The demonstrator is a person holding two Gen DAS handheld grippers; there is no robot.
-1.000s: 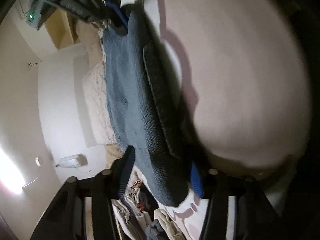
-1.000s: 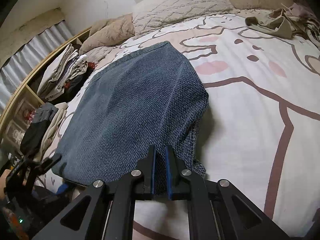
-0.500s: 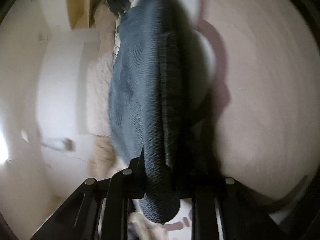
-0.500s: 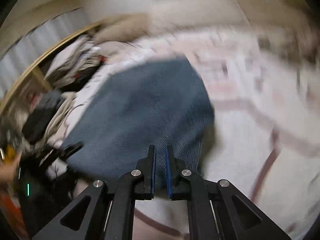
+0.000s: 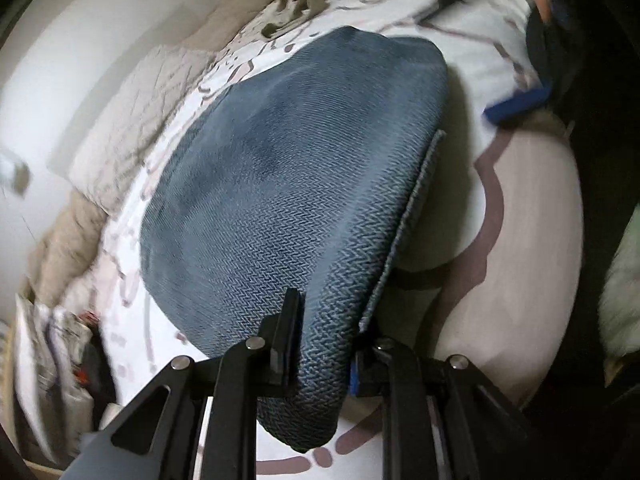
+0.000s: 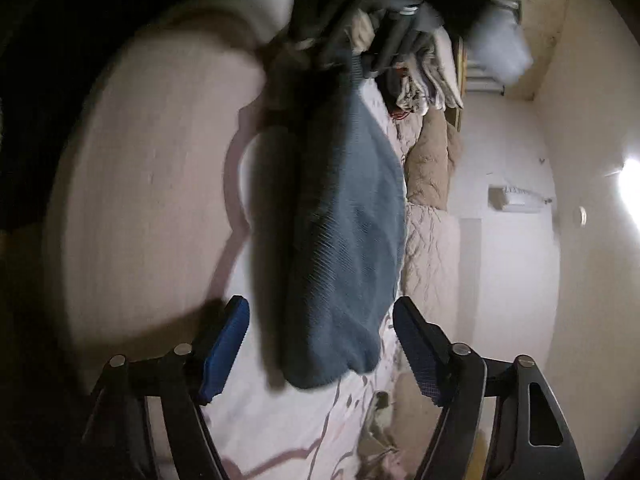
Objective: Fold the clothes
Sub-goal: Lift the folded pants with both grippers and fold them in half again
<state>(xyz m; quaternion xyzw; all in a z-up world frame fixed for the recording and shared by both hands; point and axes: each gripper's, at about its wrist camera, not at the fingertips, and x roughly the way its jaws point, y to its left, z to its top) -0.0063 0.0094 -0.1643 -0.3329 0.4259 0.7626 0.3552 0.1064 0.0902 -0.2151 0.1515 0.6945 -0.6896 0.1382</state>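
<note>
Bed sheet (image 5: pixel 532 216) was white with pink and brown cartoon outlines. Quilted cream pillow (image 5: pixel 132 120) and a tan pillow (image 6: pixel 430 168) lay at the headboard end. Wall-mounted AC unit (image 6: pixel 516 200) sat beside a bright lamp (image 6: pixel 632 184). Stacked clothes (image 6: pixel 432 80) were blurred.

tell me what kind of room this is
Most likely a bedroom. The blue knit garment lies on a bed with a printed sheet, quilted pillows sit at its head by the wall, and a clothes pile lies at the bedside.
</note>
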